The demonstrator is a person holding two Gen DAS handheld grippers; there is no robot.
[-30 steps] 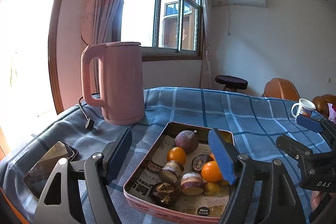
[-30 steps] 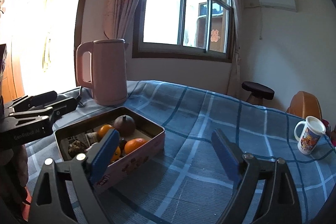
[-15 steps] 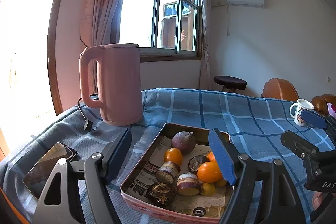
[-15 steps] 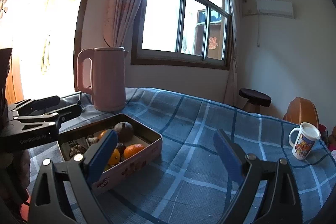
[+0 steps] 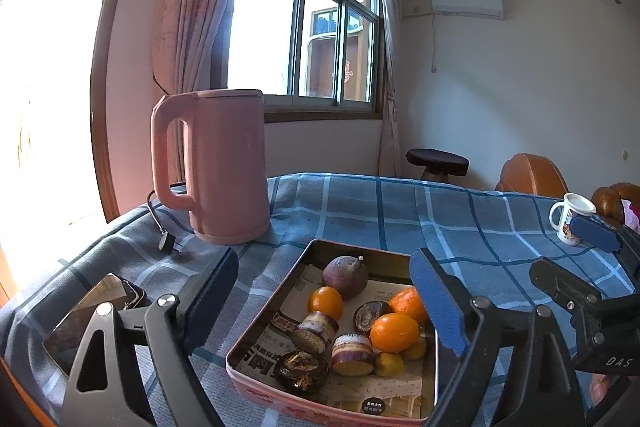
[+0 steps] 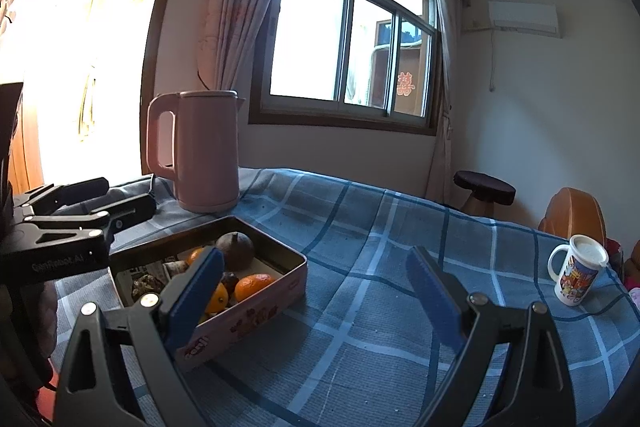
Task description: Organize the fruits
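A pink metal tin lined with newspaper stands on the blue checked cloth. It holds a round purple fruit, oranges, cut purple-skinned pieces and a dark halved fruit. My left gripper hovers over the tin's near end; its jaws are opening and touch nothing. In the right wrist view the tin lies at the left. My right gripper is open over bare cloth to its right, with its left finger in front of the tin. Each gripper shows at the edge of the other's view.
A pink kettle with its cord and plug stands behind the tin at the left. A phone lies near the left table edge. A printed mug sits at the far right edge. Stool and wooden chairs stand beyond the table.
My left gripper's jaws have spread a little wider. Both views have shifted only slightly, and the fruits in the tin lie as before.
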